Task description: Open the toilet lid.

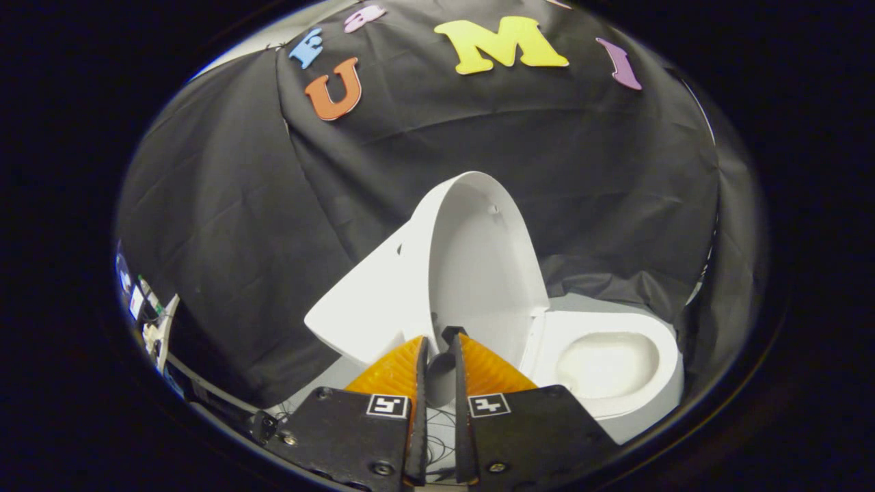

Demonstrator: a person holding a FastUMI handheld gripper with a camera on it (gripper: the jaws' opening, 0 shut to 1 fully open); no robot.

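The white toilet lid [478,266] stands raised, nearly upright, with its inner face showing and its back toward the tank [362,301]. To the right of the lid the seat and open bowl [608,362] lie uncovered. My gripper [439,344] is at the lid's near rim. Its two fingers [396,372] are drawn close together, and the lid's edge runs down through the narrow gap between them, so both appear to press on it.
The black cloth wall [273,225] hangs close behind and around the toilet. A strip of pale floor [328,383] shows at the toilet's base. Some small clutter [147,321] sits past the cloth's left side.
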